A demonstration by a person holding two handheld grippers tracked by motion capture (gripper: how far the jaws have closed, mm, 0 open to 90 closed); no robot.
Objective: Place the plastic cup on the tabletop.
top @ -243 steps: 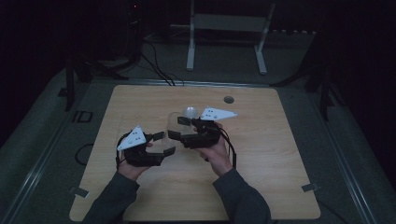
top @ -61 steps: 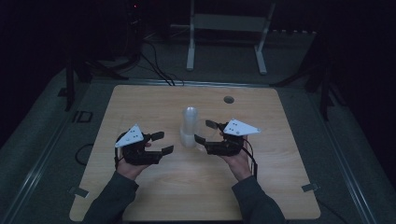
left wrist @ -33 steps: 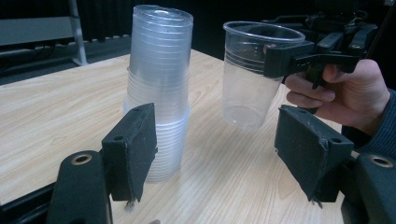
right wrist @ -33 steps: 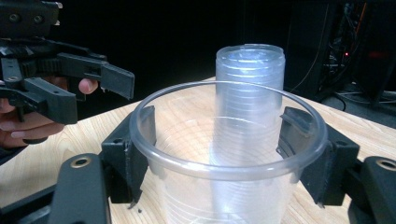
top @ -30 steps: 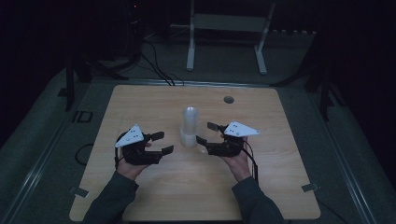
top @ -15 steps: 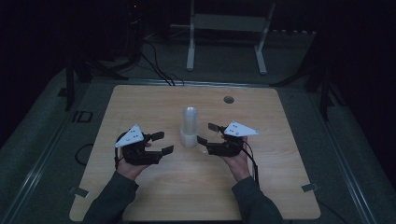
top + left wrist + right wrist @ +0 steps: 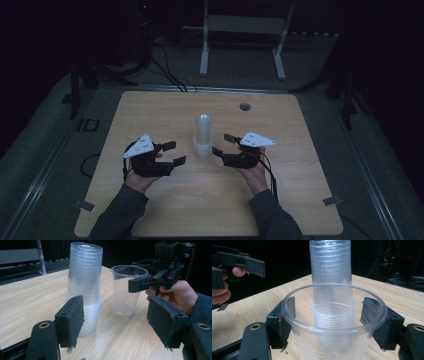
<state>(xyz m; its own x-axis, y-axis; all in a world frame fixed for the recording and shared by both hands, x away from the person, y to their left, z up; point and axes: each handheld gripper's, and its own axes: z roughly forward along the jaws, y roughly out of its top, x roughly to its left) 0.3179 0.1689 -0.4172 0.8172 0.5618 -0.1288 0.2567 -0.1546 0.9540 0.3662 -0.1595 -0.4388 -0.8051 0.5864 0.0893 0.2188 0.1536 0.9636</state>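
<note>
A tall stack of clear plastic cups (image 7: pixel 202 135) (image 7: pixel 84 285) (image 7: pixel 331 277) stands upside down at the middle of the wooden table (image 7: pixel 150 115). Just right of it a single clear cup (image 7: pixel 125 293) (image 7: pixel 332 340) stands upright on the table. My right gripper (image 7: pixel 221 144) (image 7: pixel 328 307) (image 7: pixel 133 275) is open, with one jaw on each side of that cup just below its rim. My left gripper (image 7: pixel 174 152) (image 7: pixel 115 315) is open and holds nothing. It hovers left of the stack and points at it.
A round cable hole (image 7: pixel 244 106) sits in the table's far right part. Behind the table stand a white frame (image 7: pixel 242 30) and cables on the floor (image 7: pixel 165 65). Bare wood lies in front of both hands.
Eight seconds ago my right gripper was at the top of the stack; it now sits lower and to the stack's right. Over the last second nothing visibly moved.
</note>
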